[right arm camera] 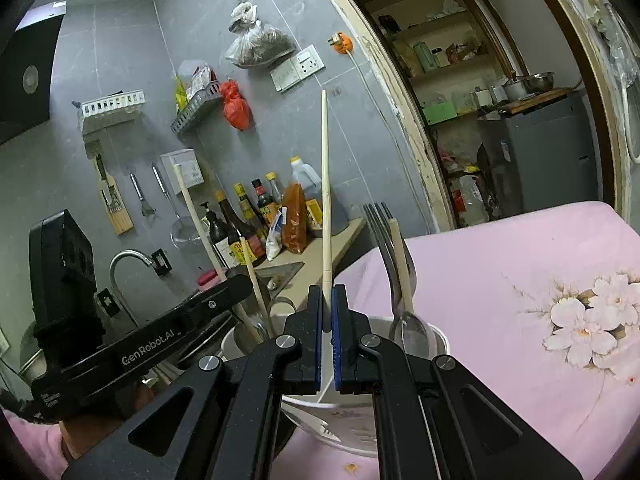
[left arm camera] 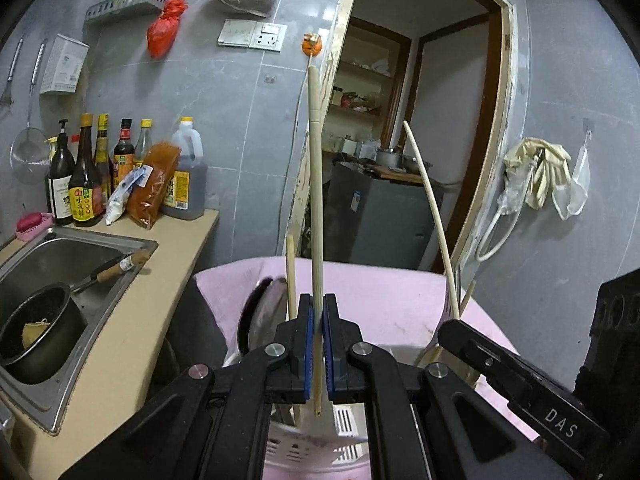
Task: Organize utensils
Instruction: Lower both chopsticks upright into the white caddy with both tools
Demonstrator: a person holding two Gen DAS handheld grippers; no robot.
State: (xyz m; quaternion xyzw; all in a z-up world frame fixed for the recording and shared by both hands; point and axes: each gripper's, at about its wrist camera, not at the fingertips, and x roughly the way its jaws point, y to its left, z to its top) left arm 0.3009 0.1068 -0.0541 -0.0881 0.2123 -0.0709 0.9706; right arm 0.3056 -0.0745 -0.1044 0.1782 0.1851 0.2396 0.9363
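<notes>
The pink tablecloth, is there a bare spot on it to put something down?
Yes. The pink tablecloth is bare between the white cup and the printed flowers, and behind the cup too. It is crowded in the cup, with a fork and spoon, and on the counter packed with bottles.

Grey tiled wall (left arm camera: 240,92), open doorway (left arm camera: 404,128), perhaps a pantry beyond.

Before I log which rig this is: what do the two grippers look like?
Both are black plastic linkages with silver pivot screws and blue ribbed pads on the fingers. The left gripper bears white "GenRobot.AI" lettering; the right gripper shows "DAS". No cables visible.
</notes>
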